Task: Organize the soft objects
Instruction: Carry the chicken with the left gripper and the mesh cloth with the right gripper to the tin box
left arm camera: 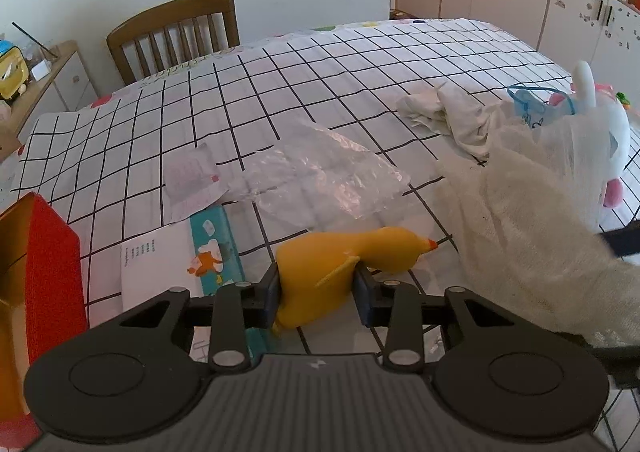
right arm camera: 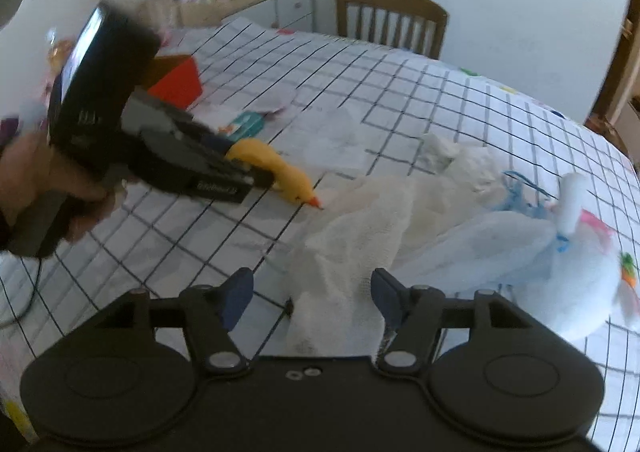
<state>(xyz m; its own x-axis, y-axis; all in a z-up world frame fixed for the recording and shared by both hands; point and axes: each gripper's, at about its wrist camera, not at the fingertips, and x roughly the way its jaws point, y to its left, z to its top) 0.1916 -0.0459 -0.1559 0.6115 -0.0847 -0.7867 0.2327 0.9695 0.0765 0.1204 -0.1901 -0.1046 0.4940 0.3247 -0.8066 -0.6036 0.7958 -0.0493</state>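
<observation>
Tilting downward, left tongs [left arm camera: 318, 294] squeeze the yellow rubber chicken [left arm camera: 344, 272]; right tongs [right arm camera: 312, 298] gape around the white cloth [right arm camera: 352, 252].

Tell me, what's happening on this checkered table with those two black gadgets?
A person is sorting soft things with a hand-held tool in each hand. The left tongs are clamped on a yellow rubber chicken lying on the checkered tablecloth. The right tongs stand open around a white gauzy cloth, not pinching it. A white plush toy, a clear plastic bag and a red box are nearby.
</observation>
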